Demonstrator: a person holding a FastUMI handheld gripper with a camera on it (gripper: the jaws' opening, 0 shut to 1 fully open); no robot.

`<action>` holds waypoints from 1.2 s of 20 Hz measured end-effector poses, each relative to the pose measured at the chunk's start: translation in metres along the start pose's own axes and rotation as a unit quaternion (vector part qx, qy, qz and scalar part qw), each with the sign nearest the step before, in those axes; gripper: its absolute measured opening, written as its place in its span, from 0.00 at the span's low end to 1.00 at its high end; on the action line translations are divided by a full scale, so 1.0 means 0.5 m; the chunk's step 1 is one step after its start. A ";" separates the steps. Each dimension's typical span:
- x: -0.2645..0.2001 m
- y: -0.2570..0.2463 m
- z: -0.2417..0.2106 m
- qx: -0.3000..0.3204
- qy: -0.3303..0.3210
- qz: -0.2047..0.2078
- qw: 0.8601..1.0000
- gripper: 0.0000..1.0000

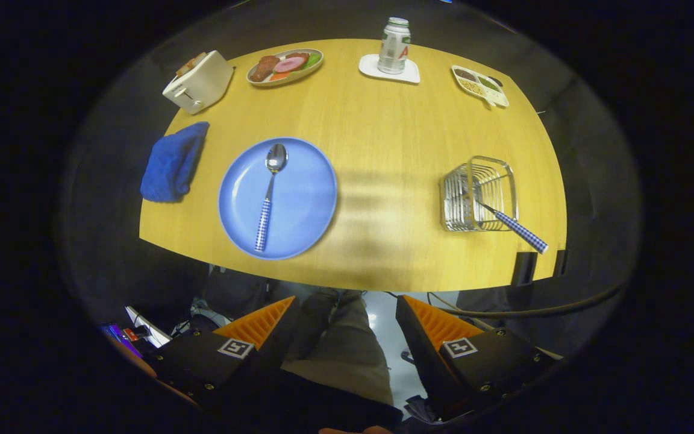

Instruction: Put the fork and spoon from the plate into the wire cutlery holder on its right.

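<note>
Hovering high above the yellow wooden table (383,150), well back from its near edge: the gripper (345,319), fingers spread wide and holding nothing, with a person's trousered leg (338,349) showing through the gap between them.

Lying beyond the left finger, on the table: a round blue plate (305,211), carrying a metal spoon with a blue-and-white checked handle (268,196), bowl pointing away from the fingers, handle pointing back toward them.

Standing well apart to the right of the plate, beyond the right finger: a silver wire cutlery holder (473,193), already holding a fork with a matching checked handle (512,224), handle sticking out over the holder's near right rim and leaning toward the table's edge.

Resting just left of the plate: a folded blue cloth (172,163). Sitting along the far side of the table, from left to right: a white toaster (199,81), an oval plate of sliced food (285,65), a can standing upright on a white coaster (394,45), and a small divided tray of snacks (481,85).
</note>
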State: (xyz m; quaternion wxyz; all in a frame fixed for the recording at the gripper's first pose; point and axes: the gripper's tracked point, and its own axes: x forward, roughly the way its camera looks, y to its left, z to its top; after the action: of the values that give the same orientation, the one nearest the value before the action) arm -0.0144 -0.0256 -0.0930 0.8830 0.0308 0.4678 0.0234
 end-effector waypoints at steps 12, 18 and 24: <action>0.175 0.202 0.072 0.023 0.075 -0.001 0.997 0.98; 0.194 0.200 0.086 0.025 0.080 -0.008 0.996 0.98; 0.214 0.209 0.091 0.019 0.089 -0.005 0.996 0.98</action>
State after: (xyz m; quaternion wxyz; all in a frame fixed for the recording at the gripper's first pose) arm 0.0820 0.0844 -0.1478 0.8372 0.0426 0.5451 0.0129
